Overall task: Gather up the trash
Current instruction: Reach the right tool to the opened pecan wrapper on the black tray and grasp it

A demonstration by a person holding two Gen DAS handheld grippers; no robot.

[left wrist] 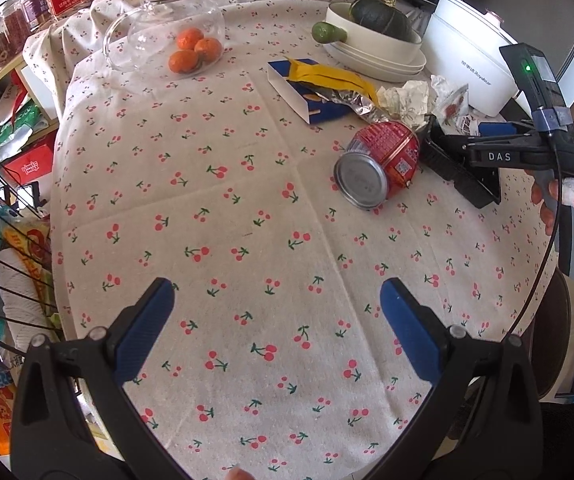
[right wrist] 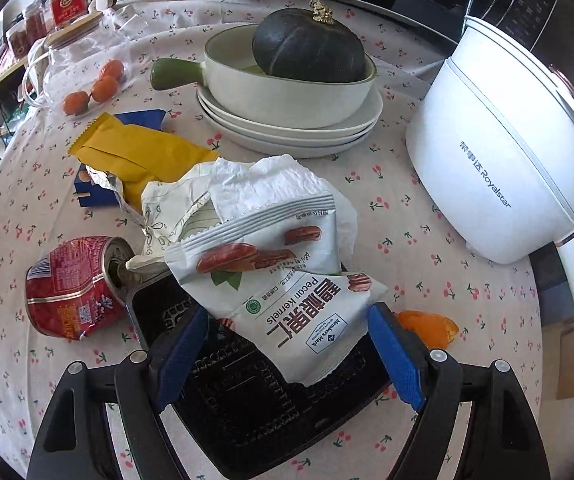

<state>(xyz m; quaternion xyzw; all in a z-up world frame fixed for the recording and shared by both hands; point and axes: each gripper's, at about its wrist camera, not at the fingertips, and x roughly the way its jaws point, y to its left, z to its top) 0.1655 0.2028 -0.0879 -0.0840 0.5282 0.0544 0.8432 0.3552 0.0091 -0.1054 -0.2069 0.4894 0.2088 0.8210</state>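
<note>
Trash lies on the cherry-print tablecloth [left wrist: 247, 208]. A dented red can [right wrist: 71, 288] [left wrist: 379, 164] rests on its side beside a black plastic tray [right wrist: 247, 400] [left wrist: 463, 176]. A white pecan-kernel bag [right wrist: 287, 300] lies across the tray, with crumpled white paper [right wrist: 247, 184] behind it. Farther back are a yellow wrapper [right wrist: 139, 152] and a blue box [right wrist: 99, 192] [left wrist: 307, 96]. An orange peel [right wrist: 427, 326] lies to the right. My right gripper [right wrist: 289, 354] [left wrist: 459, 142] hangs open over the tray, the bag's near end between its blue pads [right wrist: 183, 352]. My left gripper [left wrist: 277, 328] is open over bare cloth.
A white pan [right wrist: 287, 92] holding a dark pumpkin stands on stacked plates at the back. On the right is a white electric pot [right wrist: 499, 168]. A glass jar [left wrist: 159, 36] with tangerines lies at the back left. A wire rack [left wrist: 3, 264] stands off the table's left edge.
</note>
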